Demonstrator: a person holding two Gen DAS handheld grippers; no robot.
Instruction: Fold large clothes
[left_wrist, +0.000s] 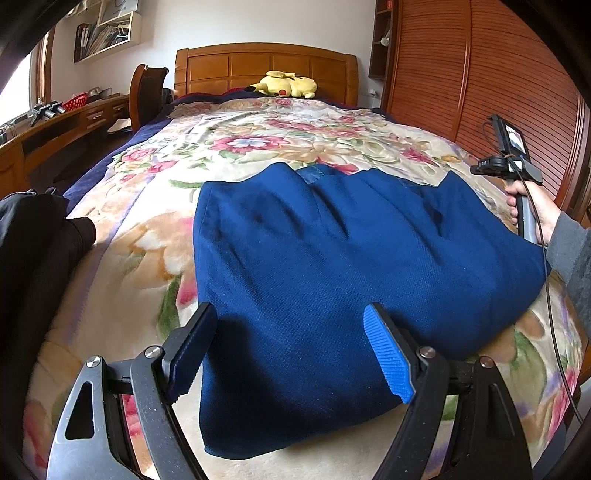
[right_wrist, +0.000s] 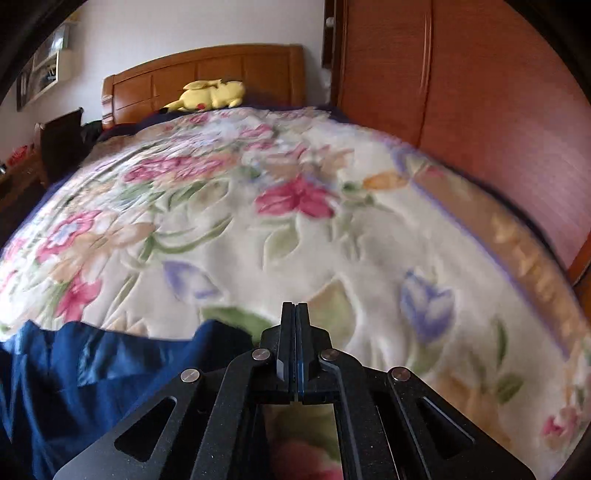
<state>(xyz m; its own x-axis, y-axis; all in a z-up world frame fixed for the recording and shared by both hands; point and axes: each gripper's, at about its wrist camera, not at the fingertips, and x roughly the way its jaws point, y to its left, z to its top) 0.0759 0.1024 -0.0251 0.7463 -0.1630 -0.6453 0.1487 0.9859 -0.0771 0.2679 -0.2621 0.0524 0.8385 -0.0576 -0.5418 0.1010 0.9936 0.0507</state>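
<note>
A dark blue garment (left_wrist: 332, 240) lies folded into a broad rectangle on the floral blanket (left_wrist: 229, 144) of a bed. My left gripper (left_wrist: 290, 308) hovers open above the garment's near edge, its blue pads (left_wrist: 388, 354) wide apart with nothing between them. In the right wrist view my right gripper (right_wrist: 295, 308) is shut, fingers pressed together and holding nothing, over bare blanket (right_wrist: 369, 240) just right of the garment's corner (right_wrist: 92, 369). The left wrist view shows a hand (left_wrist: 532, 206) holding the right tool's handle at the garment's right side.
A yellow plush toy (left_wrist: 286, 85) rests by the wooden headboard (left_wrist: 266, 66). A wooden slatted wardrobe (left_wrist: 498, 92) lines the bed's right side. Dark clothing (left_wrist: 40, 236) sits at the left bed edge. A desk (left_wrist: 55, 125) and chair (left_wrist: 147, 92) stand further left.
</note>
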